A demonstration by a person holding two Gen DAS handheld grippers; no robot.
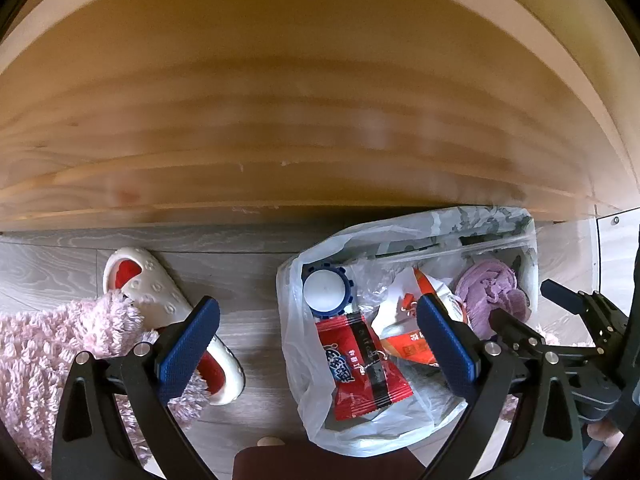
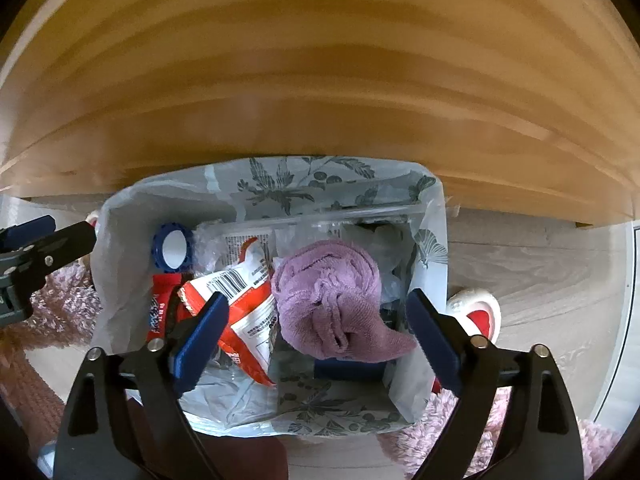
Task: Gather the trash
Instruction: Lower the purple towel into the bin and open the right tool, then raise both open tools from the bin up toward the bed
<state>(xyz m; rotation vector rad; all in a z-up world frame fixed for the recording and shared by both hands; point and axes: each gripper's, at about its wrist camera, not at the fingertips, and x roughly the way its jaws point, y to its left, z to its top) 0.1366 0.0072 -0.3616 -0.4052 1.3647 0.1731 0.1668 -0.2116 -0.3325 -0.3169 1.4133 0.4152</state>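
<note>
Grey wood-look floor [image 1: 248, 264] runs under a pale wooden board, and the trash bin [image 2: 434, 240], lined with a plastic bag, stands against that board. Inside lie a purple cloth [image 2: 328, 300], red snack wrappers [image 1: 360, 364] and a blue-rimmed lid [image 1: 326, 288], so collecting looks well along. Above the bin the right gripper [image 2: 316, 328] hangs spread wide and empty; the left gripper [image 1: 318, 332], beside it, is wide and empty too. Slippers [image 1: 160, 292] and a pink rug [image 1: 60, 352] flank the bin. Any remaining trash lies outside both views.
</note>
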